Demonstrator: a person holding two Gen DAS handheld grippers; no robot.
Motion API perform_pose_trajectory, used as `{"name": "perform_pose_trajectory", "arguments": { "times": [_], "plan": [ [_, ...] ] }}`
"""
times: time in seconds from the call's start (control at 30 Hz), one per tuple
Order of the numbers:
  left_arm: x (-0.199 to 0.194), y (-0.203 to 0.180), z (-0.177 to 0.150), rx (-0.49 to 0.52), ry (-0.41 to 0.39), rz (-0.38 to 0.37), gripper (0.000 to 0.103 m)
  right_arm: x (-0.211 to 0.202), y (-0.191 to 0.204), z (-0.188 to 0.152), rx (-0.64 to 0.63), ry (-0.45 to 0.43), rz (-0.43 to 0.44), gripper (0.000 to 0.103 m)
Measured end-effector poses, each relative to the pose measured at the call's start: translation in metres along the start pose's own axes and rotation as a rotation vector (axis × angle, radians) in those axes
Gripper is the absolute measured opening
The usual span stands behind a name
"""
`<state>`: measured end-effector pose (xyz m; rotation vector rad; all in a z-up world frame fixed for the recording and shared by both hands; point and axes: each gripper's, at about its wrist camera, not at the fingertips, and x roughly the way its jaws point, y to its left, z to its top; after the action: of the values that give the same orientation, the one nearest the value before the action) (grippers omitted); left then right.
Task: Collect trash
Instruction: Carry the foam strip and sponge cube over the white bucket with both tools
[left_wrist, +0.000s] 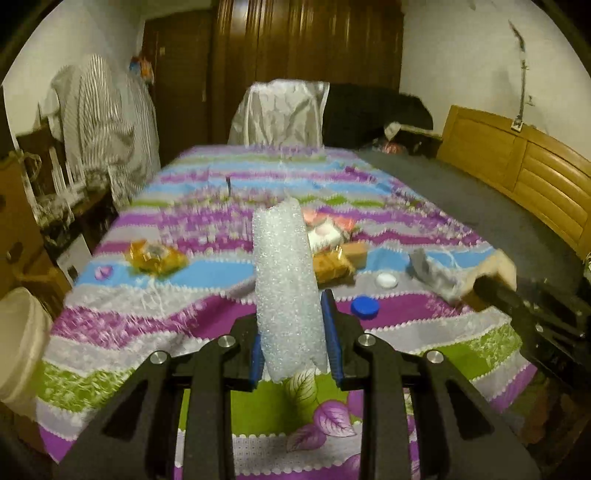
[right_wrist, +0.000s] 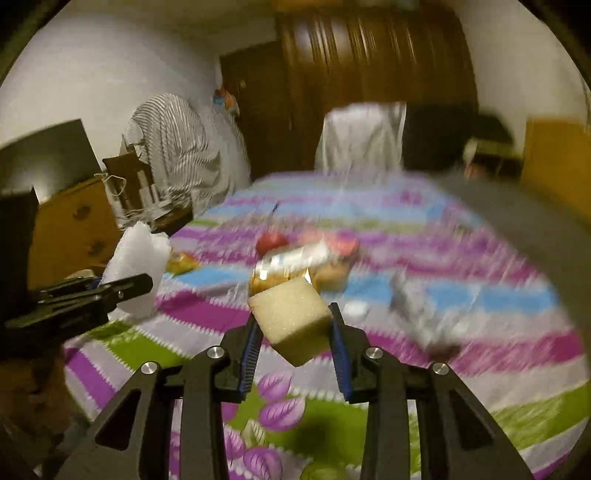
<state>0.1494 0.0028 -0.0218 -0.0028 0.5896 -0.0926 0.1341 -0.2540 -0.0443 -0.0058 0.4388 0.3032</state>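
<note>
We take the striped bedspread (left_wrist: 192, 317) as our landmark. Nearest us and above its near edge, our left gripper (left_wrist: 293, 332) is clamped on a tall roll of bubble wrap (left_wrist: 286, 280), blue pads pressing both its sides, the roll standing upright between them. Our right gripper (right_wrist: 293, 332) is likewise closed on a pale foam block (right_wrist: 291, 317), tilted on one corner and lifted clear of the bedspread. On the bedspread just beyond the left gripper lie a blue bottle cap (left_wrist: 365, 307) and a white cap (left_wrist: 386, 280), with a crumpled grey wrapper (left_wrist: 430, 271) beside them toward the bedspread's right edge. Farther in, near the bedspread's middle, sit a yellow snack packet (left_wrist: 155, 256) on the left and a cluster of orange packets (left_wrist: 332, 264) with a white tissue (left_wrist: 325, 234) behind it. In the right wrist view a red round thing (right_wrist: 271, 242) rests past that cluster, too blurred to name. At the bedspread's far end stands a chair draped in white plastic (left_wrist: 280, 114), and past that a dark wooden wardrobe (left_wrist: 306, 40).
</note>
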Motion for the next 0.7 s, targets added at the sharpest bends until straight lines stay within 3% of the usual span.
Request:
{"name": "perform_pose_trajectory", "arguments": {
  "times": [0.13,0.23,0.47,0.7],
  "plan": [
    [-0.031,-0.015,0.007,0.020,-0.109,0.027,0.026,-0.031,0.019,0.016,-0.064,-0.122,-0.101,0.036],
    [-0.045,-0.024,0.009,0.037,-0.162,0.034,0.026,-0.049,0.026,0.021,-0.058,-0.163,-0.131,0.036],
    [-0.052,-0.032,0.008,0.040,-0.184,0.038,0.026,-0.073,0.035,0.025,-0.047,-0.199,-0.182,0.036],
    [-0.057,-0.024,0.010,0.036,-0.199,0.042,0.026,-0.074,0.040,0.029,-0.048,-0.190,-0.165,0.036]
  ]
}}
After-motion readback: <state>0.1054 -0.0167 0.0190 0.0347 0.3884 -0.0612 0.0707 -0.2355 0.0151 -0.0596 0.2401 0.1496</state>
